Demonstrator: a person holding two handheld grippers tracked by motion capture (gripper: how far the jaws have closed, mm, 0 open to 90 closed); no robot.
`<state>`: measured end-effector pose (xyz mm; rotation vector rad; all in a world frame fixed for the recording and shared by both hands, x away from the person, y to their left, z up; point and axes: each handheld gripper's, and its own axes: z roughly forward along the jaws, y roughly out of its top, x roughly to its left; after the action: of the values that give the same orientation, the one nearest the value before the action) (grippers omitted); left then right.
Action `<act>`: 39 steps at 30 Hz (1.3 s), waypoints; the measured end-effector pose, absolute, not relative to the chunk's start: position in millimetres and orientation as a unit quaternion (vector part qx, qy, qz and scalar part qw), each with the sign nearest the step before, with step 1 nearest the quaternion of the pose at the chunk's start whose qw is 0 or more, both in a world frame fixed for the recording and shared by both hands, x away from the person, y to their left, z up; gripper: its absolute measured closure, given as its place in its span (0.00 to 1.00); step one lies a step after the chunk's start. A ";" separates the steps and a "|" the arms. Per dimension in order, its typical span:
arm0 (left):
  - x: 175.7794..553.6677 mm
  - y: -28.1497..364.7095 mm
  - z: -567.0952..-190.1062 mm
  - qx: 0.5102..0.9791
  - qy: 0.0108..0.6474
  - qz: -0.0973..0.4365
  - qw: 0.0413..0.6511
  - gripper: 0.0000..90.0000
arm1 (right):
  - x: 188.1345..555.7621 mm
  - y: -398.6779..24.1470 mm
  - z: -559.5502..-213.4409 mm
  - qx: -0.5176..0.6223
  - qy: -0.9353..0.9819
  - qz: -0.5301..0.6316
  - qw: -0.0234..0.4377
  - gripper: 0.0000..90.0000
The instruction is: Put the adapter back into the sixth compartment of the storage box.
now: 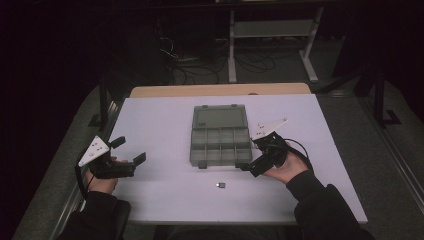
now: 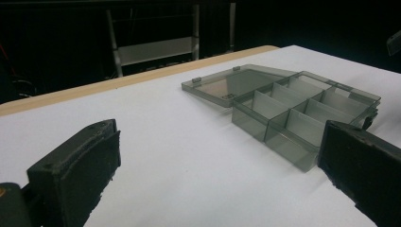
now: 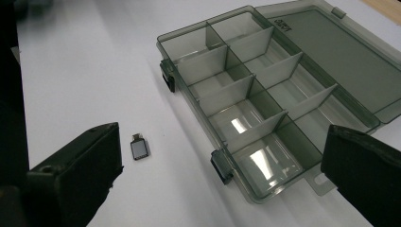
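A smoky grey compartment box [image 1: 220, 136] lay open on the white table [image 1: 160, 115], lid flat behind it. A small dark adapter [image 1: 220, 185] sat just in front of the box. The right gripper [image 1: 257, 161] hovered beside the box's near right corner, jaws spread wide and empty. The left gripper [image 1: 131, 150] rested well left of the box, jaws likewise apart.

Open grey compartment box [image 1: 220, 139]; small adapter [image 1: 220, 185] just beside.

Both forearms wear dark sleeves, and each black gripper, the left gripper [image 1: 131, 151] and the right gripper [image 1: 251, 157], carries a pale three-cornered plate and a trailing black cable.
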<state>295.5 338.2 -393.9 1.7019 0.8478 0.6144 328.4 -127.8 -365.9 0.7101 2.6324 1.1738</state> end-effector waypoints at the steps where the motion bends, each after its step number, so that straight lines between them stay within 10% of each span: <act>1: 295.5 338.1 -393.9 0.716 0.357 0.258 0.541 0.00 | 328.4 -126.7 -366.0 0.238 0.884 0.393 0.086 0.00; 39: 295.4 337.4 -393.9 0.718 0.354 0.256 0.543 0.00 | 320.9 -75.5 -391.7 0.180 0.919 0.348 0.038 0.00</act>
<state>295.4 337.4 -393.9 1.7037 0.8396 0.6081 320.9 -75.5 -391.7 0.5537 2.8202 1.0692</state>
